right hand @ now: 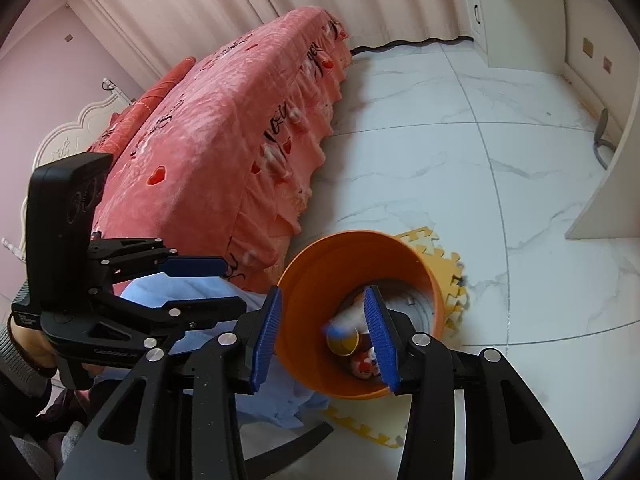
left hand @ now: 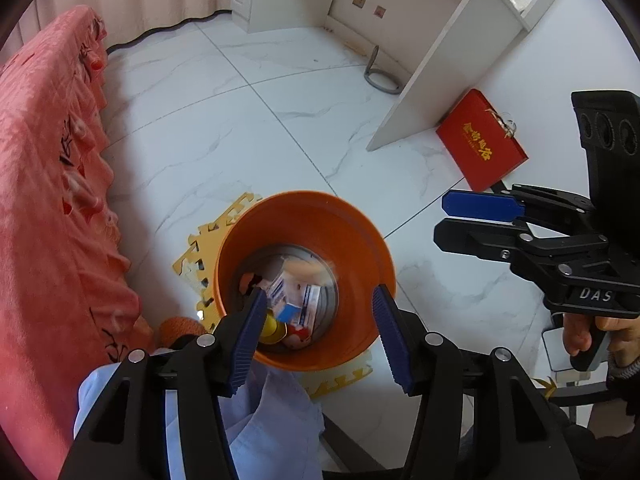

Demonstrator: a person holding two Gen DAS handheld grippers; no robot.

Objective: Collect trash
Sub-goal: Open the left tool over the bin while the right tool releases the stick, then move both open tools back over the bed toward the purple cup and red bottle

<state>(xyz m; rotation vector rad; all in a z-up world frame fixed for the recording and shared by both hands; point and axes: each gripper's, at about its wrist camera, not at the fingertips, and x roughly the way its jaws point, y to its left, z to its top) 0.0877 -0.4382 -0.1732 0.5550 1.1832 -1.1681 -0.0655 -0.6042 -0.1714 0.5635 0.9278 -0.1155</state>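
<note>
An orange trash bin [left hand: 352,240] stands on the white floor, holding several pieces of trash [left hand: 296,300]: small boxes, wrappers and a yellow round item. My left gripper [left hand: 320,320] is open and empty right above the bin's near rim. My right gripper [right hand: 324,328] is open and empty above the same bin [right hand: 316,280]; a blurred yellow and blue item [right hand: 342,338] shows between its fingers, inside the bin. The right gripper also shows in the left wrist view [left hand: 444,220], and the left gripper in the right wrist view [right hand: 224,280].
A pink bed [right hand: 208,140] runs along the left. Yellow foam mat pieces [left hand: 200,256] lie under the bin. Light blue cloth [left hand: 272,412] lies by the bin's near side. A red box [left hand: 480,140] leans by a white desk [left hand: 448,64]. A grey hose [left hand: 380,76] lies under the desk.
</note>
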